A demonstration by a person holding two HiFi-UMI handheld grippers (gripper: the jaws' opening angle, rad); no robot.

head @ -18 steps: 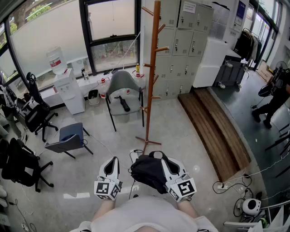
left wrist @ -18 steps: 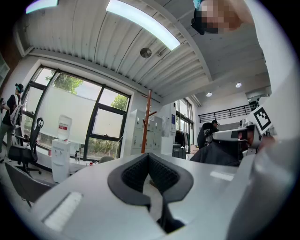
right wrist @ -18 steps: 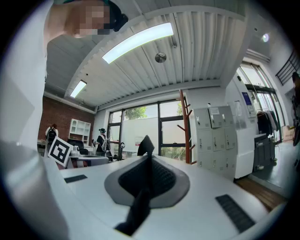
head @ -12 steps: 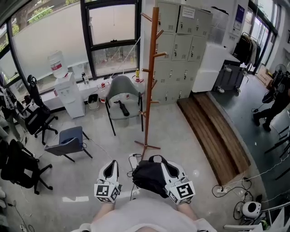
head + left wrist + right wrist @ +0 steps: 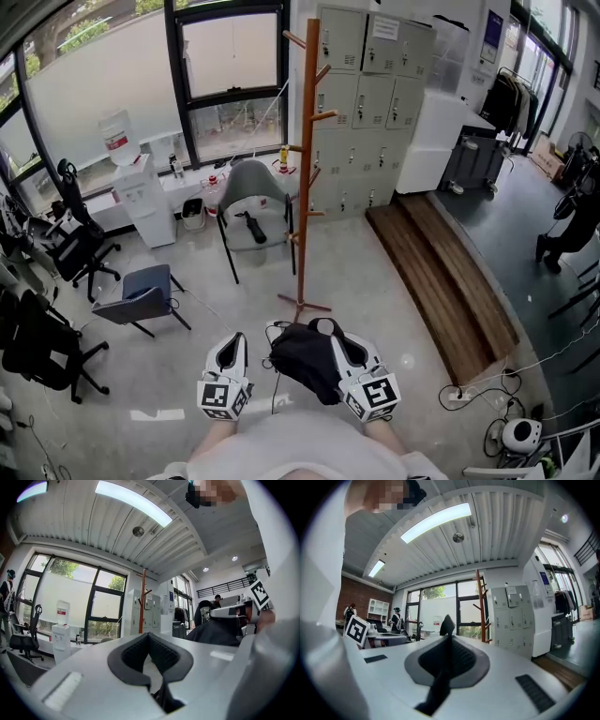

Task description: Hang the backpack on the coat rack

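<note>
While right tongs (image 5: 330,328) pinch backpack (image 5: 305,361), left tongs (image 5: 234,339) closed; glossy floor (image 5: 375,272), coat rack (image 5: 307,169) ahead.

A grey chair (image 5: 255,187) stands below the window (image 5: 234,66), a white water dispenser (image 5: 142,192) nearby; grey lockers (image 5: 375,94) line the wall beside a wooden platform (image 5: 450,272).

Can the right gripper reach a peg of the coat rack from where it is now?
Probably not yet. The right gripper, shut on a strap of the backpack, is close to the person, and the coat rack stands further ahead. No furniture stands between them, so the way forward looks free.
</note>
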